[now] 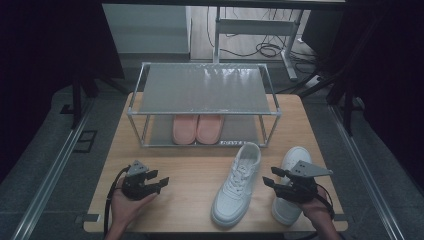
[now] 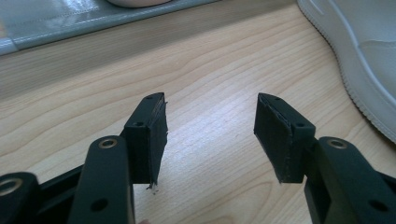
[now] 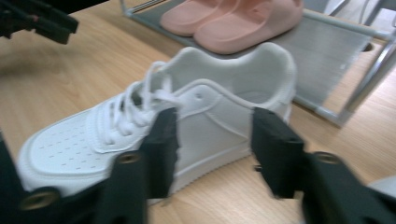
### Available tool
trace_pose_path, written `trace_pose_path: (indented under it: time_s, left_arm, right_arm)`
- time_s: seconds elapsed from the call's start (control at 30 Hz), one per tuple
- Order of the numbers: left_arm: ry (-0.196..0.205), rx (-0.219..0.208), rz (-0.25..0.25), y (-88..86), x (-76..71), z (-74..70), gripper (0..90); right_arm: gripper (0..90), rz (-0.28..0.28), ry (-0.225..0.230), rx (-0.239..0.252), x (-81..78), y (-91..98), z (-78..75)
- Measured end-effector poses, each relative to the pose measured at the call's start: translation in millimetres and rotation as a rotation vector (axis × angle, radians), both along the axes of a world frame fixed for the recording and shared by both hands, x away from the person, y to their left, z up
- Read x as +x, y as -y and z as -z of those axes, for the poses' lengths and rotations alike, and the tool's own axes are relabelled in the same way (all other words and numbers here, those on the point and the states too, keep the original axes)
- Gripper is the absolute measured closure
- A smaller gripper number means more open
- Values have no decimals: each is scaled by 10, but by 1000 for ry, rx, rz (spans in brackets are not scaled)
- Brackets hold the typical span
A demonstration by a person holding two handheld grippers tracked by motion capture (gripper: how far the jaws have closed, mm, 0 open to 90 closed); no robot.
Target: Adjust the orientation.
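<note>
In the high view, two white sneakers were seen on the wooden counter (image 1: pixel 200 172) in front of a metal shoe rack (image 1: pixel 202 102), on whose lower shelf a pair of pink slippers (image 1: pixel 197 128) was set. The left sneaker (image 1: pixel 237 182) lay near the middle of the counter, apart from both tools; the right sneaker (image 1: pixel 291 187) was partly covered by the right tool (image 1: pixel 272 178). The left tool (image 1: pixel 159 181) was held well apart from the shoes.

In the left gripper view, the left tool (image 2: pixel 210 135) was shown spread wide over bare wood, nothing between its jaws, a sneaker's sole (image 2: pixel 359 70) at the right edge.

In the right gripper view, the right tool (image 3: pixel 215 149) was shown parted, short of the left sneaker (image 3: pixel 187 121), nothing pinched.
</note>
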State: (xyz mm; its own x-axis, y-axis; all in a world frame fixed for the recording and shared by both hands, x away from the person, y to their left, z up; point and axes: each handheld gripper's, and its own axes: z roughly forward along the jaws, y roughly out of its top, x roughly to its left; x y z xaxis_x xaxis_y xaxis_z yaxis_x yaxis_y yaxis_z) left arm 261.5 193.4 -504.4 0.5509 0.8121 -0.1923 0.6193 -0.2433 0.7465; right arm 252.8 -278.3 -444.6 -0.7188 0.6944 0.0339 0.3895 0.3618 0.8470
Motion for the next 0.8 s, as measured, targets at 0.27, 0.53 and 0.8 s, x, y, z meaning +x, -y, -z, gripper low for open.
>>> trace_pose_path:
  time_s: [0.27, 0.53, 0.8]
  left_arm:
    - [-8, -11, -10, -28, -14, -24, 446]
    - [-5, -22, -15, -44, -24, -45, 446]
    - [-15, -26, -16, -39, -15, -27, 446]
  right_arm:
    - [835, -49, -29, -125, -152, -134, -27]
    - [900, -140, -69, -185, -342, -353, 24]
    - [900, -205, -99, -249, -458, -577, 218]
